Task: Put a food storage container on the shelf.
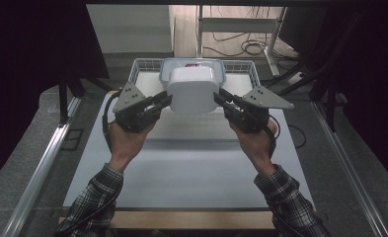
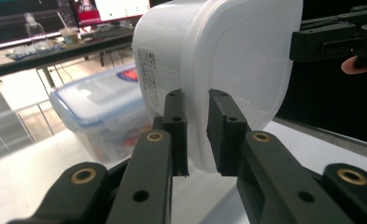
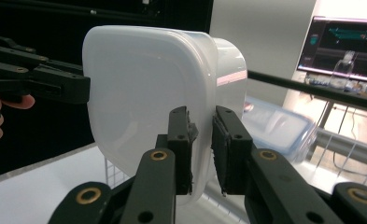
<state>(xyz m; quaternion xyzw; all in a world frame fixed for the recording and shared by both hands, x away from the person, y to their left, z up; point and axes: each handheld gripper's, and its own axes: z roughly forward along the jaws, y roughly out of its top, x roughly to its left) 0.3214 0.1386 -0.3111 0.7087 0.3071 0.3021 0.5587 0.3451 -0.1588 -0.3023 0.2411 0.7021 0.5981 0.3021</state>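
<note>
You hold the white square plastic container (image 1: 191, 89) above the wire basket (image 1: 144, 64), left gripper (image 1: 166, 100) and right gripper (image 1: 220, 99) clamping opposite rims. Uneven lifting may slip either thin edge free.

White table (image 1: 181, 168); wire basket (image 1: 142, 66) at far edge, blue-rimmed lidded container (image 1: 220, 69) inside.
</note>
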